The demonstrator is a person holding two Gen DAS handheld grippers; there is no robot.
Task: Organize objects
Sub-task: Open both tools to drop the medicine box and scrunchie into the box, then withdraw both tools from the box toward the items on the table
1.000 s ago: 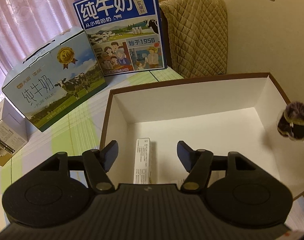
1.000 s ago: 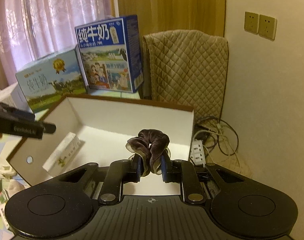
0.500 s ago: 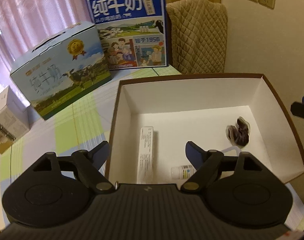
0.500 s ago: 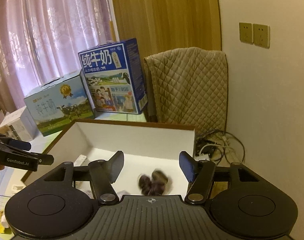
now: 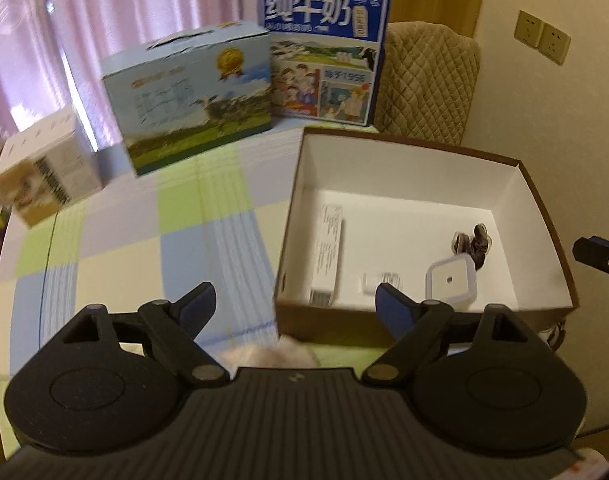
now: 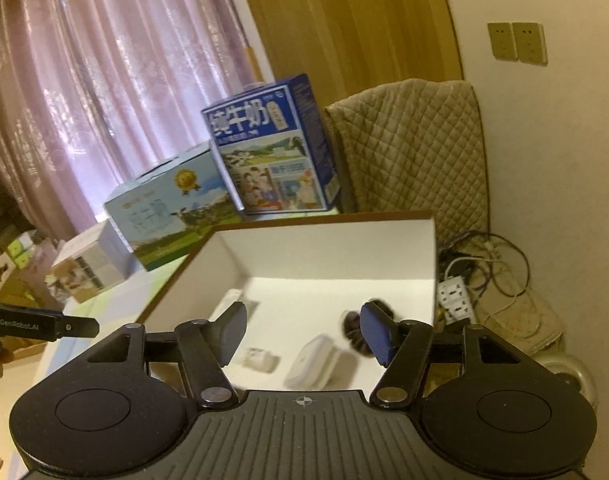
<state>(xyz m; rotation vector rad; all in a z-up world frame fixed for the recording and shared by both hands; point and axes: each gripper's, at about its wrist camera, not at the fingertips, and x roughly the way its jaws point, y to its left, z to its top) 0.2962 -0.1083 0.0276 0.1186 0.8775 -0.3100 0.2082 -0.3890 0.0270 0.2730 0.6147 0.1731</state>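
We count 4 items inside the brown-rimmed white cardboard box [image 5: 544,220], dark velvet scrunchie [image 5: 474,242] at 3 o'clock; both our left gripper [image 5: 294,306] and right gripper [image 6: 302,326] gape empty, so more sorting likely remains.

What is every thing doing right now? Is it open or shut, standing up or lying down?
Left gripper: open, holding nothing.
Right gripper: open, holding nothing.
Brown box: open, no lid on.
Scrunchie: lying loose in the box.
Long white carton: lying flat in the box.
Square white container: lid on, in the box.
Small bottle: lying on its side.
Blue milk carton: standing, shut.
Light blue milk carton: standing, shut.
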